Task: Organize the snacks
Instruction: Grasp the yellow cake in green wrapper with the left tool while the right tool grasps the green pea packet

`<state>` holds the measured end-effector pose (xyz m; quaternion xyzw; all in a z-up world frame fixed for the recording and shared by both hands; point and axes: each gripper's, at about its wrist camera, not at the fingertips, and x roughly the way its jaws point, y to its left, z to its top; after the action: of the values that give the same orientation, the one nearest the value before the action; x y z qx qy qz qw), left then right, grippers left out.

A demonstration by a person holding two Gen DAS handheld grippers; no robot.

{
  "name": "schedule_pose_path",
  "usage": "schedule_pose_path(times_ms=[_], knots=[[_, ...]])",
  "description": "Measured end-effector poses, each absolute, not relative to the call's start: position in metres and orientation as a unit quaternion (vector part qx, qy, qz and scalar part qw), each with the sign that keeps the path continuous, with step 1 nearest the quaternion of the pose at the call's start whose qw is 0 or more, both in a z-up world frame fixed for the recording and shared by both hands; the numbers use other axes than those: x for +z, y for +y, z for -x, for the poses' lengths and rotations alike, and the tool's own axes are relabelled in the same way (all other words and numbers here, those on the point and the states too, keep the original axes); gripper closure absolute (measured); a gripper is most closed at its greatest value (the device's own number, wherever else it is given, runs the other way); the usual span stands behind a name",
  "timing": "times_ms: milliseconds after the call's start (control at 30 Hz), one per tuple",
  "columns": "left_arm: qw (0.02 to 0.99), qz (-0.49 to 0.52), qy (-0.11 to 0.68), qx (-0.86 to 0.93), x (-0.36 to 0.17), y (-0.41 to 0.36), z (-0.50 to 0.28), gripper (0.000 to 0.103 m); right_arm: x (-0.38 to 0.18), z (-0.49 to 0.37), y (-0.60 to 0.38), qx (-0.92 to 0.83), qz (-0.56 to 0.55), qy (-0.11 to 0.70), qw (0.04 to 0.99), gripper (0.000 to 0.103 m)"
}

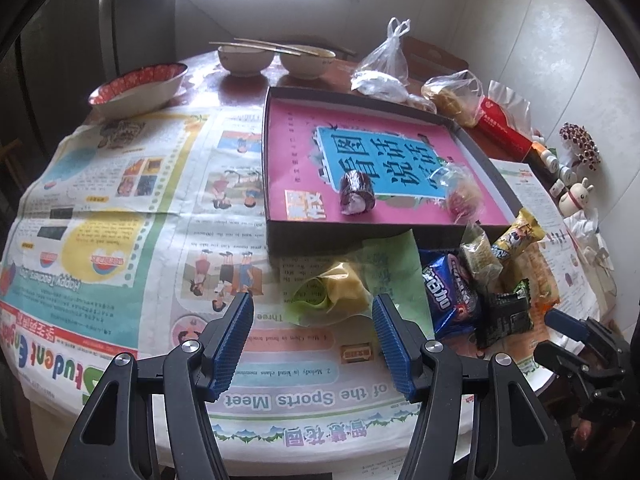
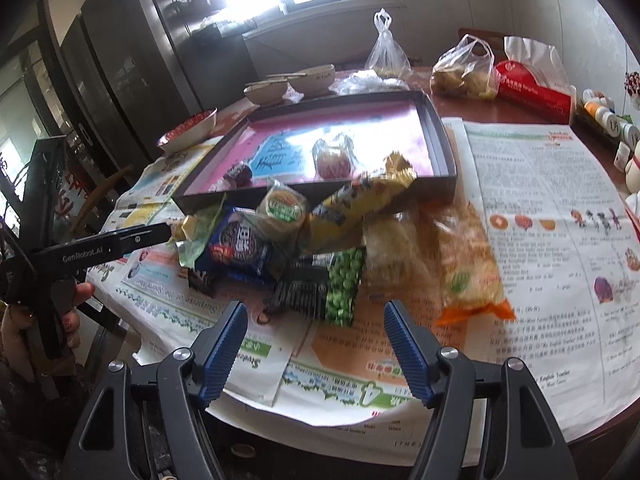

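Observation:
A dark shallow box [image 1: 280, 236] with a pink printed floor holds a chocolate roll [image 1: 357, 193] and a clear-wrapped red snack [image 1: 462, 196]. In front of it lies a heap of snacks: a yellow-green wrapped one [image 1: 332, 292], a blue cookie pack [image 1: 450, 292], a black pack [image 1: 504, 316] and a yellow pack [image 1: 516, 236]. My left gripper [image 1: 312, 304] stands open just short of the yellow-green snack, with nothing between its pads. My right gripper [image 2: 315, 312] is open too, low over the newspaper before the green pea pack [image 2: 344, 284]. Behind that pack sit the cookie pack [image 2: 240, 246] and a round cracker pack [image 2: 282, 210].
Newspaper [image 1: 120, 208] covers the round table. Two bowls with chopsticks [image 1: 276, 60] and a red-patterned dish [image 1: 140, 84] stand at the back. Plastic bags [image 1: 384, 68], a red pack [image 2: 536, 92] and small bottles [image 2: 608, 120] line the far right. A clear orange-ended bag [image 2: 468, 268] lies right of the heap.

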<state>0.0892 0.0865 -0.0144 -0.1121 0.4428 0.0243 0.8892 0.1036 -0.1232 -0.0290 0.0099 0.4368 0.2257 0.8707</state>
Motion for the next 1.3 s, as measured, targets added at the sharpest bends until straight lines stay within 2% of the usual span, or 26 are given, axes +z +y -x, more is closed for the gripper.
schedule_pose_path(times_ms=[567,1133,1167,1300], knots=[[0.885,0.113,0.451,0.014,-0.026,0.083,-0.108,0.039,-0.049,-0.125,-0.109,0.243,-0.061,0.462,0.851,0.034],[0.884,0.116,0.452,0.001,-0.037,0.080,-0.122,0.040,-0.055,-0.144,-0.090,0.251,-0.070,0.441,0.859,0.066],[0.884,0.118,0.452,0.001,-0.038,0.080,-0.123,0.040,-0.056,-0.146,-0.091,0.252,-0.074,0.440,0.859,0.070],[0.884,0.129,0.449,-0.005,-0.039,0.082,-0.125,0.047,-0.055,-0.145,-0.093,0.255,-0.078,0.435,0.860,0.073]])
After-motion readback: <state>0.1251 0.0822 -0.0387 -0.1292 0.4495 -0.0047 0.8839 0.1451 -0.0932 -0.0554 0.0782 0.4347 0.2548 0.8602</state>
